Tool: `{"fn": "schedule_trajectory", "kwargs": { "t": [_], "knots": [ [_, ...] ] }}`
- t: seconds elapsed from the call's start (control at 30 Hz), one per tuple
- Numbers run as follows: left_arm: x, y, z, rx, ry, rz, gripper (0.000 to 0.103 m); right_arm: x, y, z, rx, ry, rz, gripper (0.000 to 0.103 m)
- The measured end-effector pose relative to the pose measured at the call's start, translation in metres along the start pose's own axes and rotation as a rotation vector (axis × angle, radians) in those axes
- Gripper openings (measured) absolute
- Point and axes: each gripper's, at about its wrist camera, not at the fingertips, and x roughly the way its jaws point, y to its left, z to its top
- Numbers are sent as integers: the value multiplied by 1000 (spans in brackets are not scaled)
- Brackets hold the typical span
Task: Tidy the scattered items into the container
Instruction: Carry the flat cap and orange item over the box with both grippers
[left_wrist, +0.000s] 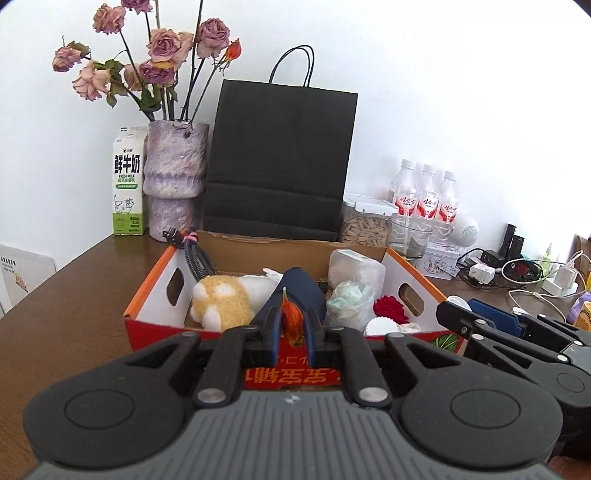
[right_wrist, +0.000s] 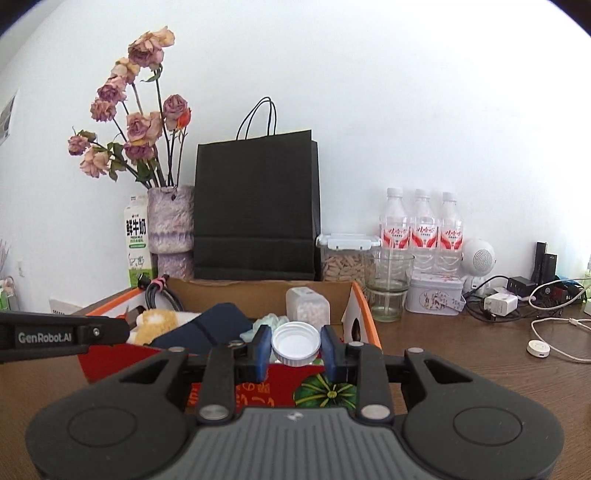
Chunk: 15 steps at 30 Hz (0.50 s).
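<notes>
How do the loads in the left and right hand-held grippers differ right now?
The left hand-held gripper pinches a small orange dried flower bud, thin, with jaws nearly closed; the right hand-held gripper holds a white ribbed cap, round and wider, with jaws further apart. The bud stands upright; the cap shows its open side to the camera. Both are held at the box's front edge.

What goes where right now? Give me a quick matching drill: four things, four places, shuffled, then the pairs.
Things:
1. orange dried flower
2. white bottle cap
3. plush toy
4. milk carton

Places:
A. inside the cardboard box
B. held by the left gripper
C. behind the box, beside the vase
D. between the fingers of the right gripper

Pairs: 1-B, 2-D, 3-A, 4-C
</notes>
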Motion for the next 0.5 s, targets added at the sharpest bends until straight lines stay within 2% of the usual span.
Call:
{"fn": "schedule_trajectory", "kwargs": {
  "t": [0.33, 0.5],
  "knots": [
    [47, -17, 8, 10, -35, -40, 13, 42, -6, 3, -16, -5, -26, 27],
    [64, -19, 7, 39, -49, -31, 13, 61, -7, 1, -31, 7, -18, 27]
  ]
}}
